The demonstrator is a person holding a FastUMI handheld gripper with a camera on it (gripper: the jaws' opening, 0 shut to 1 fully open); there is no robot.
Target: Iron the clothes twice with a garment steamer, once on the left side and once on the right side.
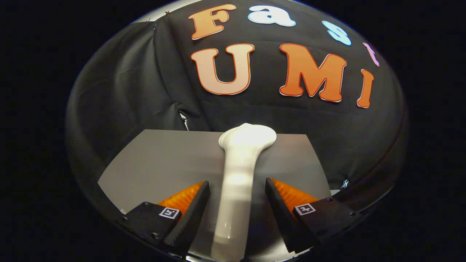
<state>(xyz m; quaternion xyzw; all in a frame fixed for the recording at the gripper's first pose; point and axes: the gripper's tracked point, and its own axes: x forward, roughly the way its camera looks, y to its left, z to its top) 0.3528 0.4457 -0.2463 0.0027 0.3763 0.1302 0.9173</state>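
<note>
Gripper [236,198] spread wide, fingers [196,211] either side of white steamer [240,174] handle but not touching it (small gaps both sides). Steamer lies on grey table [160,160], head at 12 o'clock.

The gripper view looks forward and slightly down along the spread fingers [204,203], close over the table [156,160], toward the cloth wall [120,91]

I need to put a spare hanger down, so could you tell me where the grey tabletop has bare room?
The grey tabletop is bare on both sides of the white garment steamer, out to the black cloth wall. The middle is crowded: the steamer's handle lies between the open fingers of the gripper, neither touching it.
</note>
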